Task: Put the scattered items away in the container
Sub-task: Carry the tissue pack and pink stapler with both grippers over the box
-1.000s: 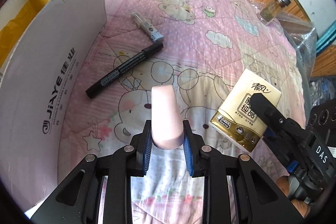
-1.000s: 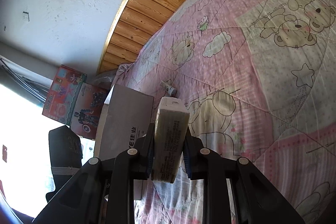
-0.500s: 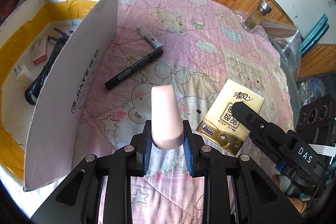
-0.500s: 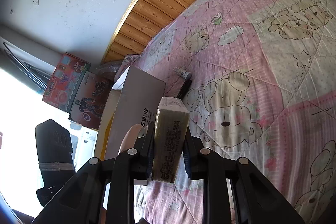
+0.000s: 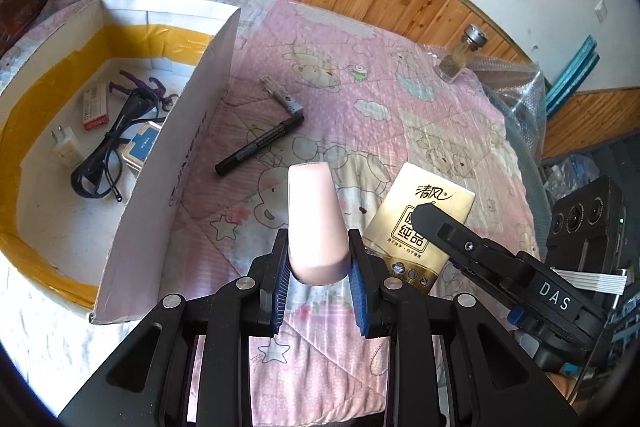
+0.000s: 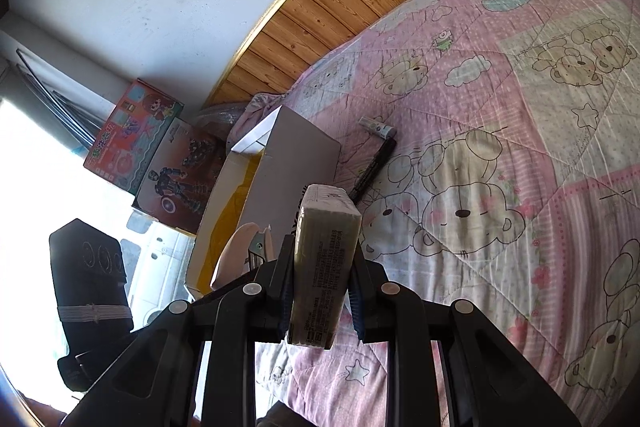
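Note:
My left gripper [image 5: 318, 267] is shut on a pale pink rounded case [image 5: 316, 219], held up above the quilt. The right gripper [image 6: 322, 267] is shut on a gold tissue pack [image 6: 324, 251], also off the bed; in the left wrist view that pack [image 5: 416, 223] hangs to the right of the pink case. The white cardboard box [image 5: 188, 155] with yellow tape stands at the left, its near wall upright. On the quilt beside it lie a black marker [image 5: 260, 143] and a small grey-white tube [image 5: 282, 97].
Inside the box lie black glasses [image 5: 108, 155], a white plug [image 5: 66, 145], a red-white packet [image 5: 96, 107] and a blue tin [image 5: 142, 145]. A glass jar [image 5: 460, 55] stands at the bed's far right edge on bubble wrap. Toy boxes [image 6: 136, 131] lean against the wall.
Both grippers have risen and pulled back with their loads still held. The box's inside has come into the left wrist view, and more of the quilt shows.

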`<move>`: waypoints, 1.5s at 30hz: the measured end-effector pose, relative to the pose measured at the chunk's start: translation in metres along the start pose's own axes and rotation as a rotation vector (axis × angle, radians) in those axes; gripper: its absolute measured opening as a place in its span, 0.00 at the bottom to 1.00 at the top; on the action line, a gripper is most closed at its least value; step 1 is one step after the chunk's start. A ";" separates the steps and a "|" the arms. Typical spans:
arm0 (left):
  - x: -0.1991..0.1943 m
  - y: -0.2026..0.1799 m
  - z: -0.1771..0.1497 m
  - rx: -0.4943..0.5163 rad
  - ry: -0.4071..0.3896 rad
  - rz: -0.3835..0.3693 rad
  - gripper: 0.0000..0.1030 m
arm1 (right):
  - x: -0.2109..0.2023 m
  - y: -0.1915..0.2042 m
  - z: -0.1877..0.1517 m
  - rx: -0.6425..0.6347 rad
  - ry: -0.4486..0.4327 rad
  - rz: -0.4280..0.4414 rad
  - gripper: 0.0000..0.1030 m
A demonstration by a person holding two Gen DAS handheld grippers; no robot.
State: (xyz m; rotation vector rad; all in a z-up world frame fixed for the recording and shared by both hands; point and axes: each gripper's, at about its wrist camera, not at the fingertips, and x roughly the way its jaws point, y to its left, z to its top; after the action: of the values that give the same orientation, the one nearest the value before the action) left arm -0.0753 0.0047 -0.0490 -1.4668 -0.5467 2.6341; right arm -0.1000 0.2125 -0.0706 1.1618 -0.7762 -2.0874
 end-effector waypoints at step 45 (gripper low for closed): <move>-0.086 0.092 0.002 -0.129 -0.162 -0.123 0.26 | 0.020 0.124 -0.014 -0.225 0.026 -0.001 0.24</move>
State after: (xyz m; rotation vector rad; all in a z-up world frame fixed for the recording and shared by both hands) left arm -0.0210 -0.1027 -0.0100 -1.2112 -0.8087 2.6793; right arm -0.0677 0.1159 0.0044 1.0637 -0.5126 -2.0940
